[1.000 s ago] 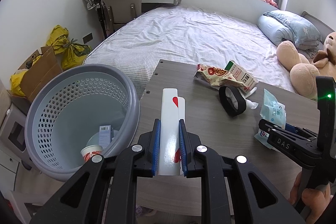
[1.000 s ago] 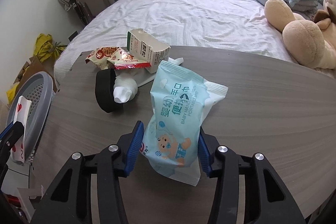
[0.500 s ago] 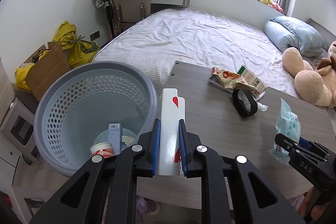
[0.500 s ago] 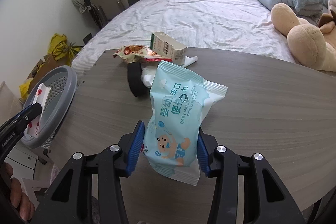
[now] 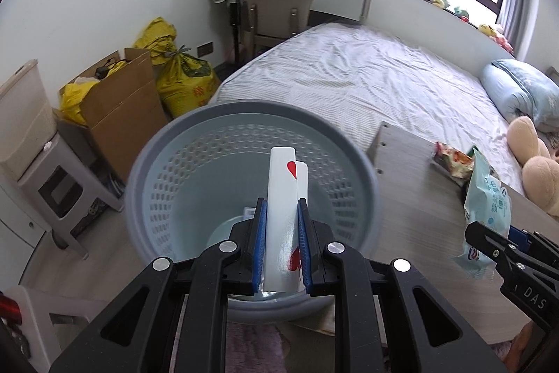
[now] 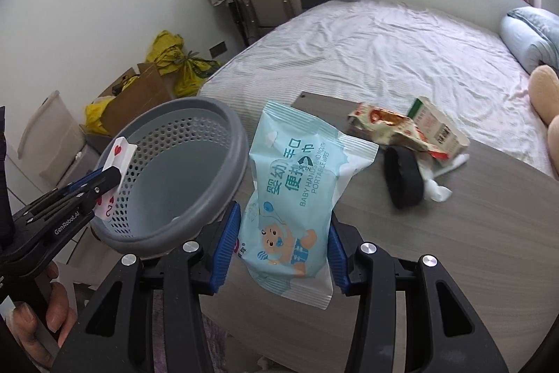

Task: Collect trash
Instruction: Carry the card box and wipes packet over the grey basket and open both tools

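The left gripper (image 5: 282, 240) is pinching a white card box (image 5: 285, 198) with red hearts, its blue pads (image 5: 260, 238) pressing both flat sides. The box is standing upright between the fingers and is hanging over the open mouth of the grey basket (image 5: 164, 145), inside the rim. In the right wrist view the same left gripper (image 6: 110, 179) is reaching in from the left over the basket's (image 6: 223, 194) near edge, with the card box (image 6: 117, 159) sticking up from its tip and a hand (image 6: 45, 320) gripping the handle below.

The right gripper (image 6: 284, 245) is squeezing a pale blue wipes packet (image 6: 300, 180) by its lower part, the packet standing up above the pads (image 6: 227, 243). It is hovering over the grey table (image 6: 454, 250), just beside the basket's rim. From the left wrist view the right gripper (image 5: 489, 243) and its wipes packet (image 5: 487, 198) are sitting well to the right of the basket, above the table (image 5: 412, 170).

Farther along the table a snack wrapper (image 6: 387, 124), a small carton (image 6: 436, 128), a black band (image 6: 401, 177) and a crumpled tissue (image 6: 436, 191) are lying close together. The basket is standing against the table's left edge, with a bed (image 5: 367, 83) behind. A cardboard box (image 5: 118, 103) and yellow bags (image 5: 181, 76) are crowding the floor to the left.
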The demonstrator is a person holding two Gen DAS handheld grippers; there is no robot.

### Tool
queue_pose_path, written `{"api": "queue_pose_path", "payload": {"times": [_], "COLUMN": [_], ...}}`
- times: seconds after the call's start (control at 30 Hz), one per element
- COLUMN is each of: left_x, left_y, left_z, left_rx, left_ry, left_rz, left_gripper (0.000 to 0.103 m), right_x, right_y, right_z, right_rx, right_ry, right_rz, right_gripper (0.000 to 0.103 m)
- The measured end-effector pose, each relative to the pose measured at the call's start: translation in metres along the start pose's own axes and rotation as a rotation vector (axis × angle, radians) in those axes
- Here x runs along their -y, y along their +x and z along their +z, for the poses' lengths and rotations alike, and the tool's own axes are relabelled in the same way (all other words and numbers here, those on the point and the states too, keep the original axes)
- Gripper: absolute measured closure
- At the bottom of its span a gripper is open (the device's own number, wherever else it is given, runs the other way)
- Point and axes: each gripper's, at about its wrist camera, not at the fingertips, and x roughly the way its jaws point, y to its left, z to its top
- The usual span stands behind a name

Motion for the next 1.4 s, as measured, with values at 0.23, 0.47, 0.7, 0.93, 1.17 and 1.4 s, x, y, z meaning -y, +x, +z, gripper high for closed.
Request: {"api": "queue_pose_path", "payload": {"times": [0.23, 0.47, 0.7, 0.93, 1.17, 1.4], "left_x": [-0.041, -0.061, -0.072, -0.077, -0.081, -0.082], "left_y": [0.007, 0.020, 0.035, 0.048, 0.061, 0.067], "left_z": [0.010, 0.016, 0.024, 0.024, 0.026, 0.030], "left_rx": [-0.004, -0.024, -0.046, -0.067, -0.087, -0.096], "left_ry": [-0.040, -0.052, -0.061, -0.052, -0.062, -0.064], "left_rz": [0.037, 0.046, 0.041, 0.042, 0.039, 0.038], "left_gripper": [0.086, 0.086, 0.086, 0.086, 0.086, 0.086], "right_x": [-0.047, -0.074, -0.089, -0.094, -0.103, -0.104], "right_y": [0.022, 0.039, 0.048, 0.063, 0.072, 0.082], "right_z": [0.016, 0.030, 0.041, 0.046, 0.051, 0.053], "right_rx": [-0.018, -0.027, -0.025, -0.038, -0.050, -0.067], "right_ry": [-0.077, -0.116, -0.139, -0.144, -0.160, -0.166], "right_rz": [0.076, 0.117, 0.143, 0.155, 0.164, 0.171], "right_gripper": [0.057, 0.057, 0.057, 0.057, 0.057, 0.057]}}
